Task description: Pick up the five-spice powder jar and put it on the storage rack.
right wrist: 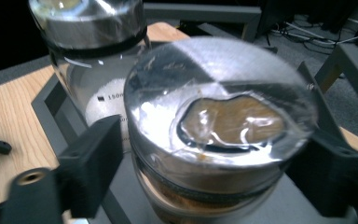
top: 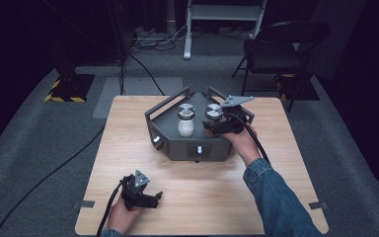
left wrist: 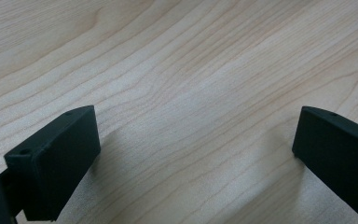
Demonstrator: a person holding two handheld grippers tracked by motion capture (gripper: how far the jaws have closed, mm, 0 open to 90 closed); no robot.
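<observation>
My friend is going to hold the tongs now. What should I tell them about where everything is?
Right tongs: open, jaws standing either side of the glass jar with brown contents and a shiny metal lid; whether the pads press it I cannot tell.
Left tongs: open, nothing between them, resting low over the pale wooden table.
Both jars stand in the dark grey angular tray; the glass jar of white powder is beside the brown one.
Done: right tongs brought around the brown jar.
Left: probably grip and lift it.
</observation>
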